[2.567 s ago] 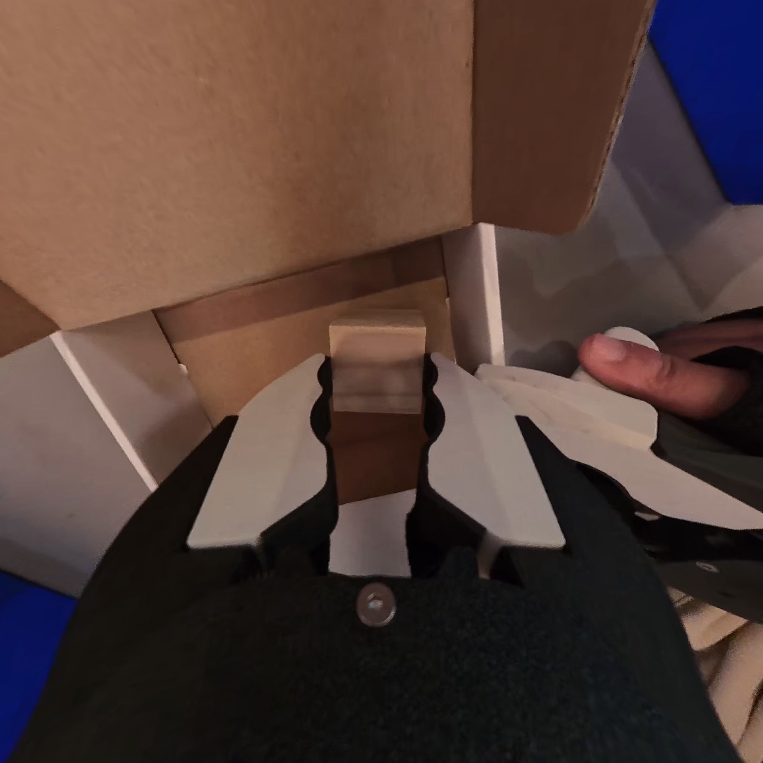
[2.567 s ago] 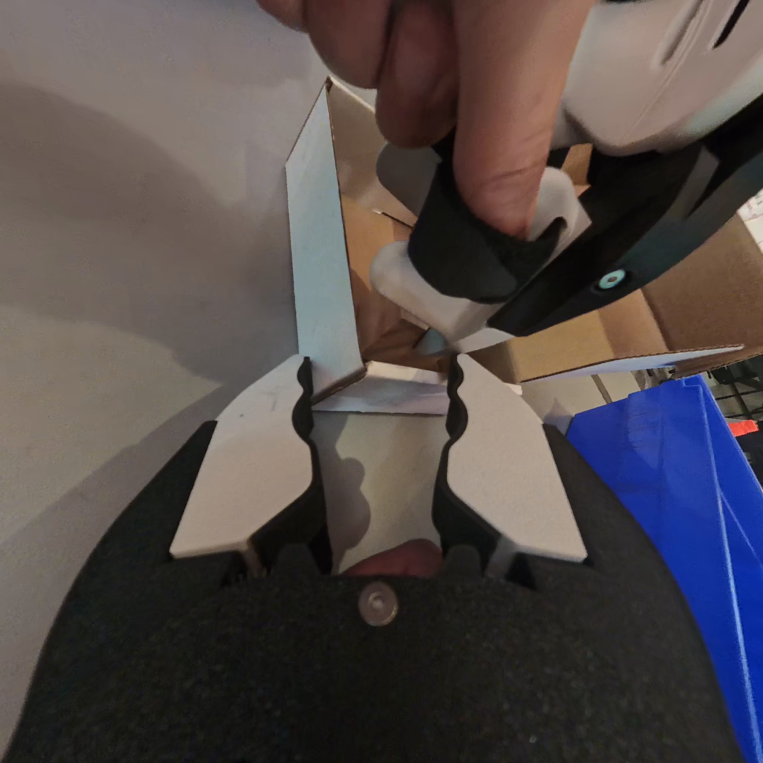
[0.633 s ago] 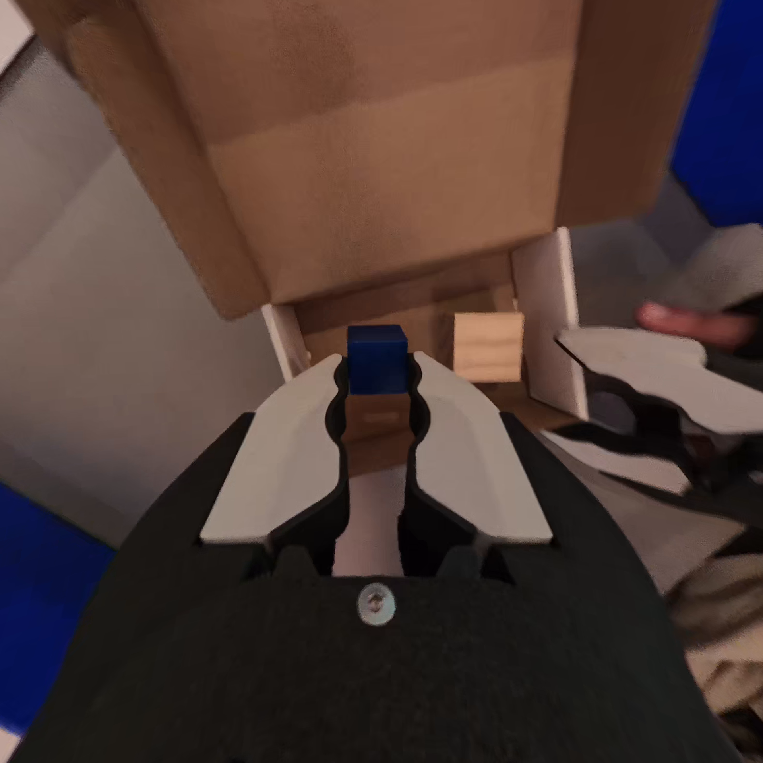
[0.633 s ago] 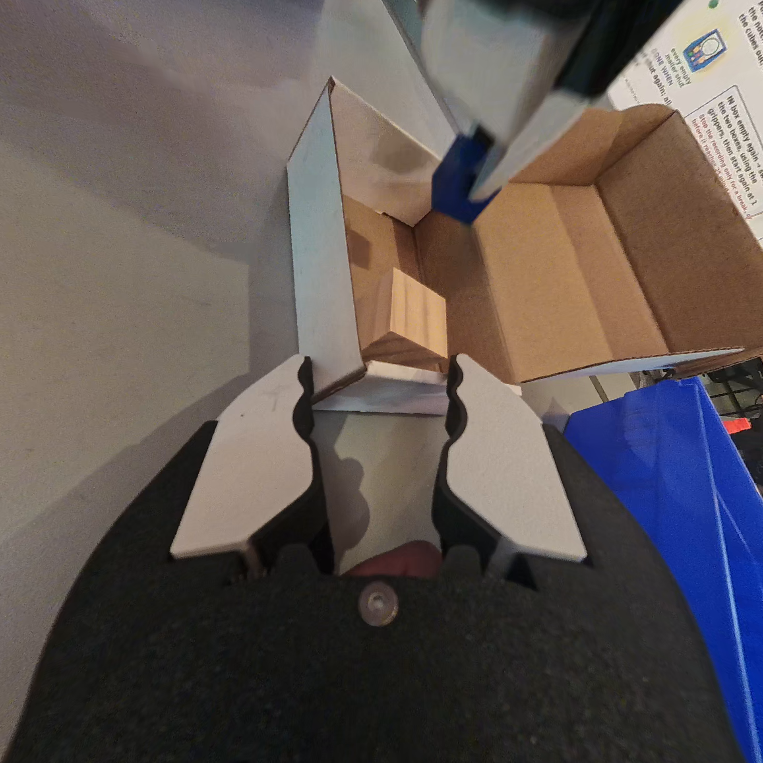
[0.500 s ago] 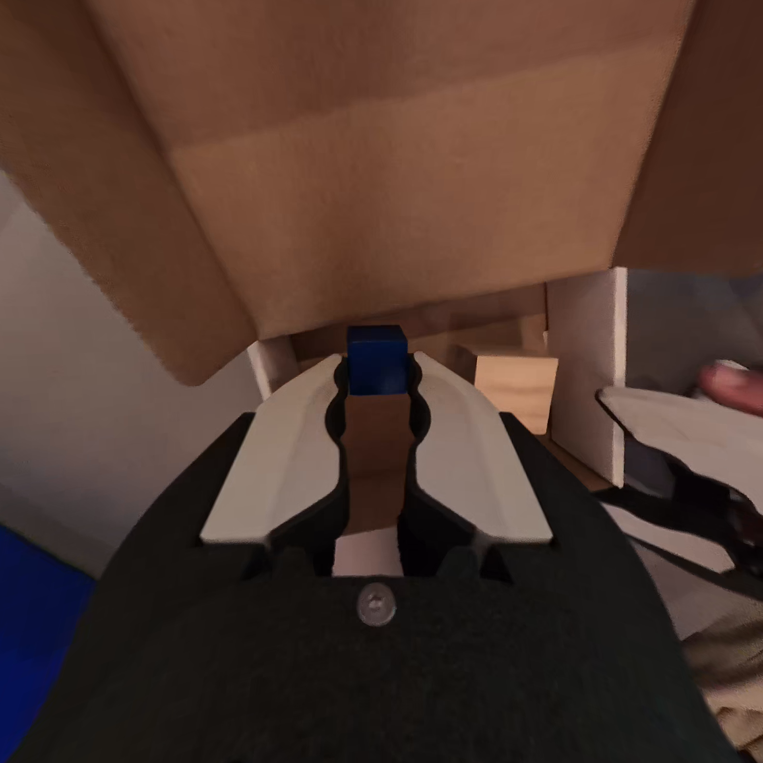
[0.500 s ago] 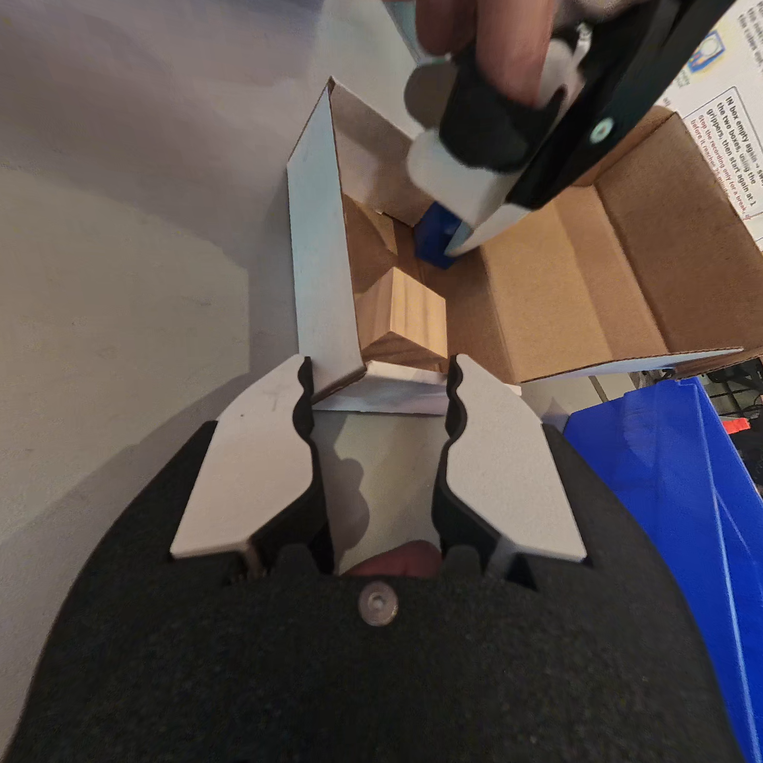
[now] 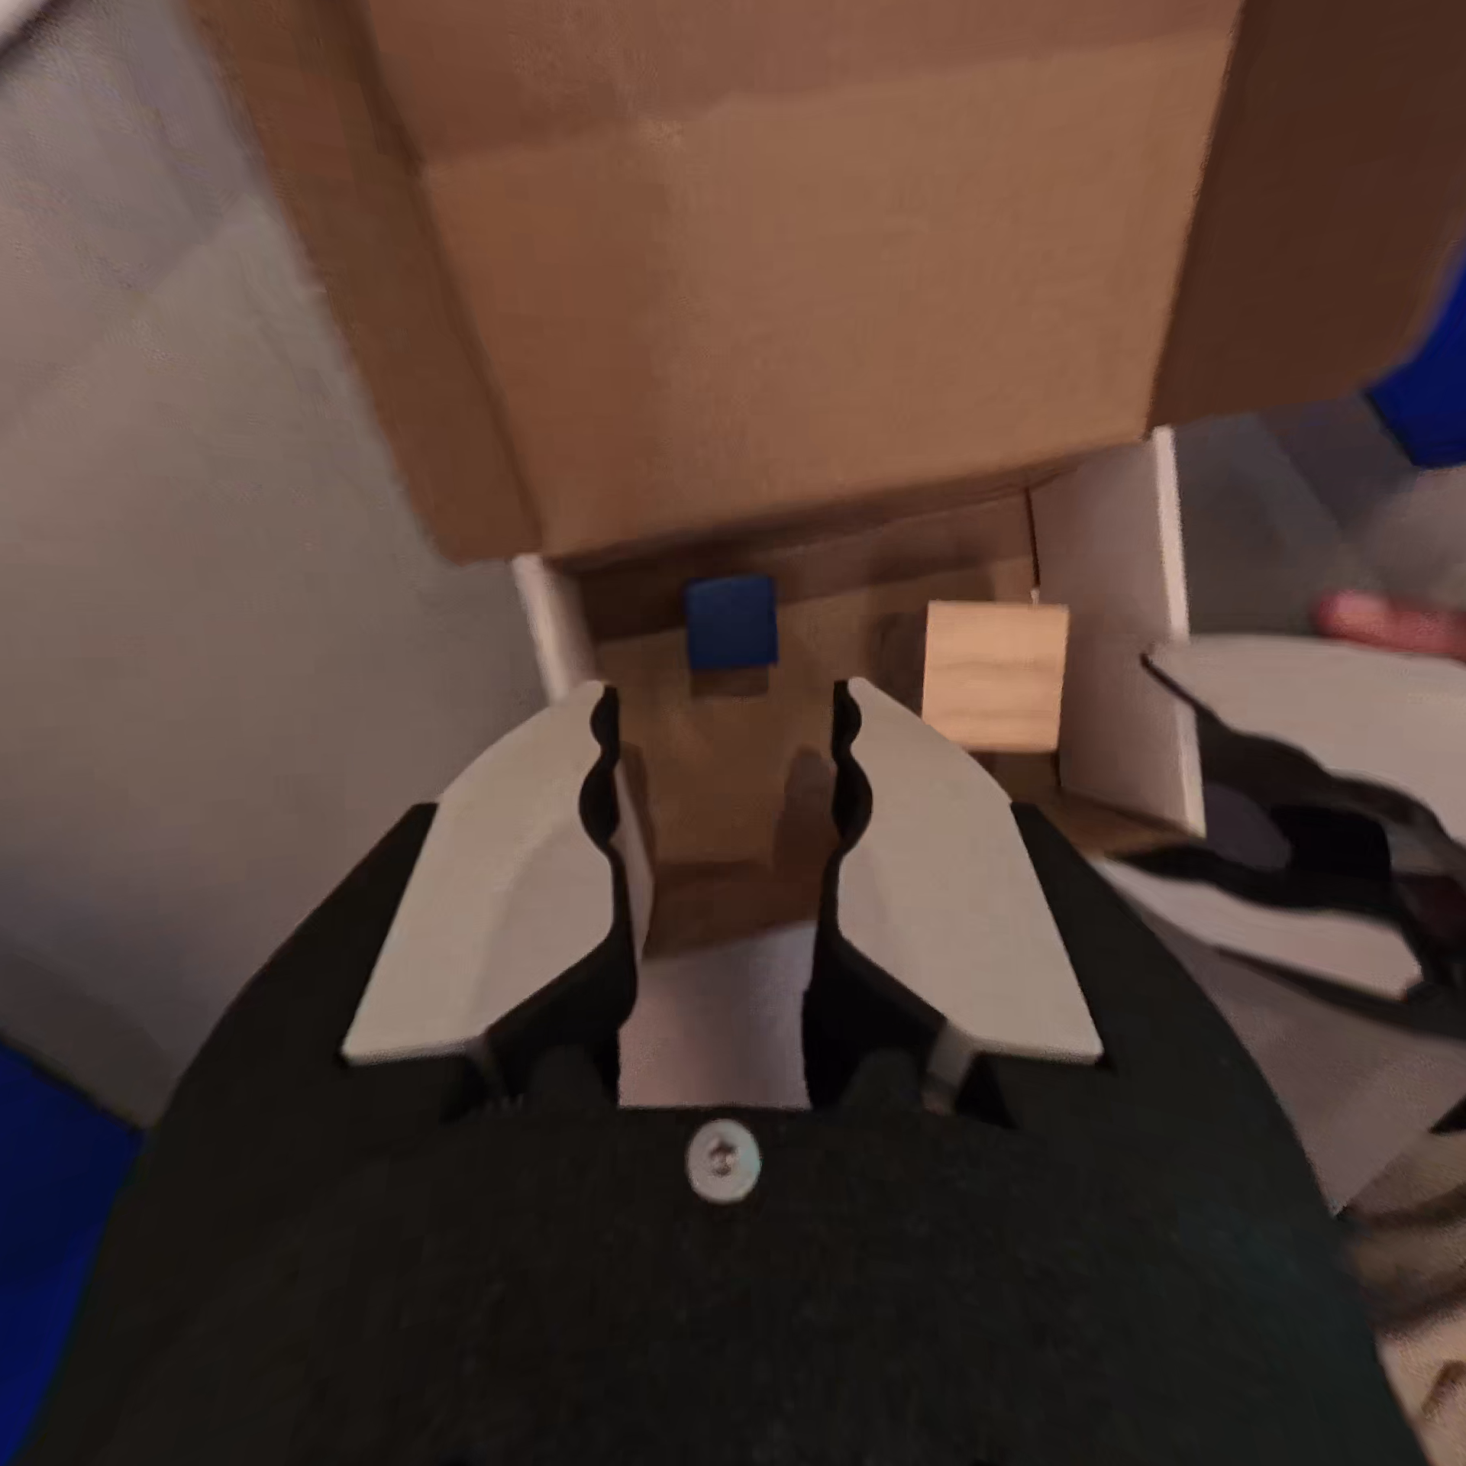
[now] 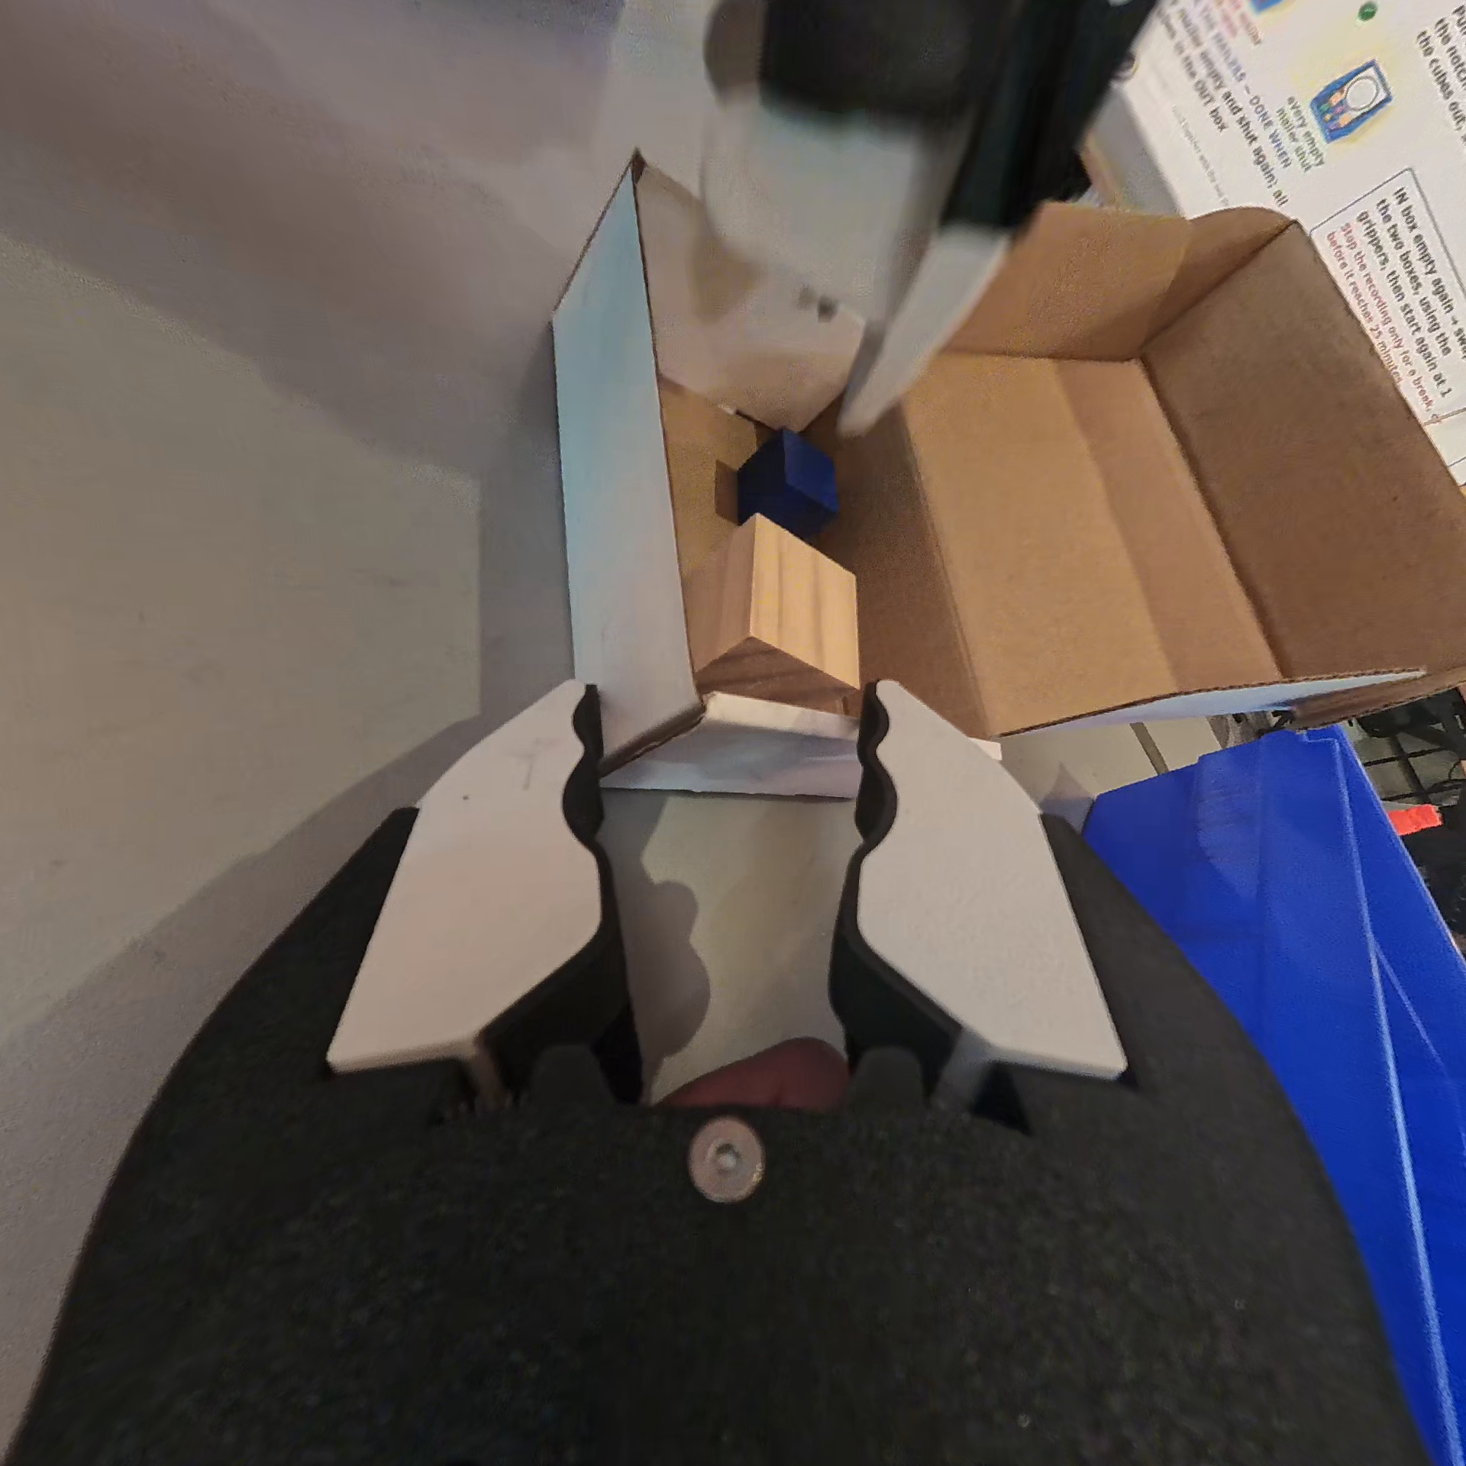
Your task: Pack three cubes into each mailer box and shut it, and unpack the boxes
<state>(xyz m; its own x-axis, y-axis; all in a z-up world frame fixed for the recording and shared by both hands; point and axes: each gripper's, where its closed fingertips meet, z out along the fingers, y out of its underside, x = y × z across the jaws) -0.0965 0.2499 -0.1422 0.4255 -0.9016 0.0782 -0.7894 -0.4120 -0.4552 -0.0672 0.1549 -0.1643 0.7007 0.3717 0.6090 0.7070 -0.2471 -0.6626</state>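
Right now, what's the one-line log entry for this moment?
phase: packing | mailer box: open | inside: blue cube, wooden cube | left gripper: open, empty | right gripper: open, at box corner

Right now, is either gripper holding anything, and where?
No. The left gripper is open, the blue cube free in the mailer box; the right gripper is open and empty.

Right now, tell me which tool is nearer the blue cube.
Left. The left tool hangs open just above the blue cube inside the mailer box; the right tool sits open outside the box's near corner.
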